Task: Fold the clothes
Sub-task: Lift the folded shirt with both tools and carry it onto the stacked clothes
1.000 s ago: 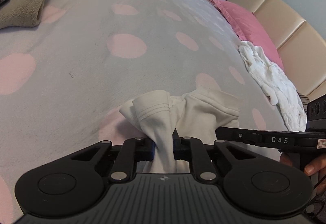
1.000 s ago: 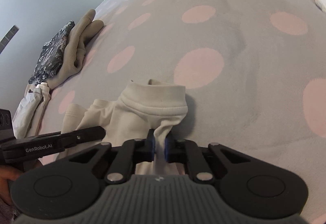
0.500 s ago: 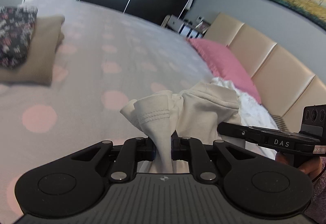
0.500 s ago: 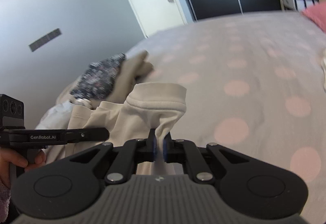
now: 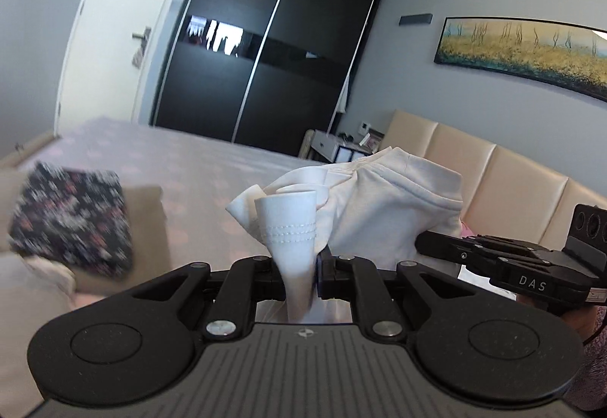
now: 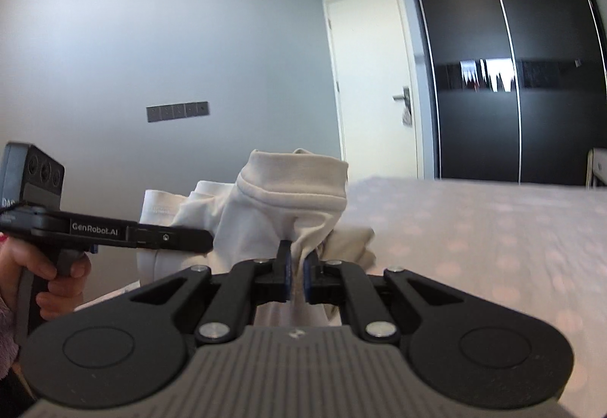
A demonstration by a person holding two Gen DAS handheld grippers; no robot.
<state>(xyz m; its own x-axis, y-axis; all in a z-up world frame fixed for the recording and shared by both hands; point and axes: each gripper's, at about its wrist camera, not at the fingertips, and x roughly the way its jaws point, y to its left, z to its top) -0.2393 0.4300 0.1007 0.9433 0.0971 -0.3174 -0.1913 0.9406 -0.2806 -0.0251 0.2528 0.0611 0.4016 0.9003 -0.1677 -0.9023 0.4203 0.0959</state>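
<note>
A cream white garment (image 5: 383, 213) hangs lifted above the bed, held by both grippers side by side. My left gripper (image 5: 299, 277) is shut on a stitched hem edge of it. My right gripper (image 6: 296, 279) is shut on a bunched fold below a ribbed band of the same garment (image 6: 292, 190). The right gripper's body (image 5: 512, 266) shows at the right of the left wrist view. The left gripper's body (image 6: 114, 232), held by a hand (image 6: 57, 273), shows at the left of the right wrist view.
The bed's grey cover with pink dots (image 6: 474, 235) spreads below. A folded floral cloth on a beige one (image 5: 72, 220) lies at the left. A padded beige headboard (image 5: 504, 182) is to the right. A white door (image 6: 371, 76) and dark sliding wardrobe (image 5: 265, 68) stand beyond.
Both grippers have risen and tilted up with the garment, lifting it off the bed. The views swung from the bed cover to the walls, door and wardrobe.
</note>
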